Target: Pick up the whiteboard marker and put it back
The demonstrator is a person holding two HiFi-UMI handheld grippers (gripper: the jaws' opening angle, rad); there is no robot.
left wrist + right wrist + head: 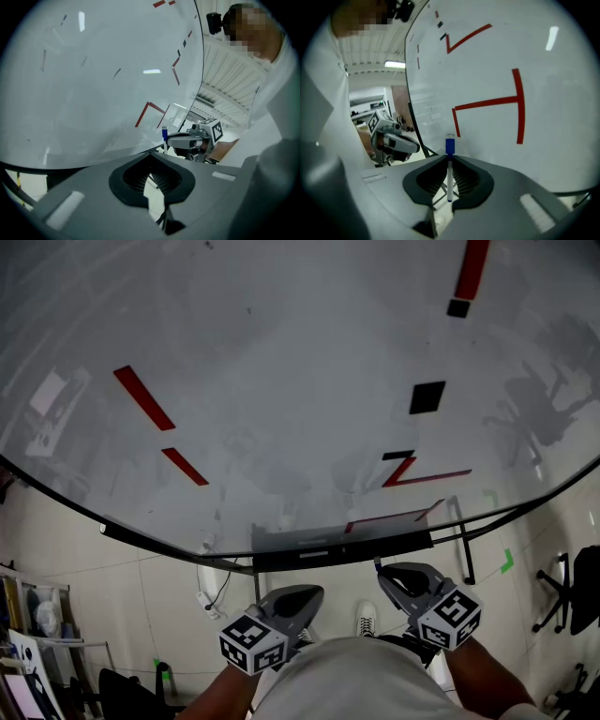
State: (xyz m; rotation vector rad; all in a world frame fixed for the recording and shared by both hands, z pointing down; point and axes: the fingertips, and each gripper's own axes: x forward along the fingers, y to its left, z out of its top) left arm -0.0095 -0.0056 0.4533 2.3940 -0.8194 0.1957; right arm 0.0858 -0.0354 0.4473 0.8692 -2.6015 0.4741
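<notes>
A large glossy whiteboard, marked with red strokes and black squares, is faced by two grey plastic grippers held low at 6 o'clock in the head view. The right gripper is clamped on a slim white whiteboard marker with a blue cap, which is held upright between the jaws, cap toward 12 o'clock, near the board. The left gripper, seen at 9 o'clock from the right one, is drawn closed at the tips, with nothing held.
</notes>
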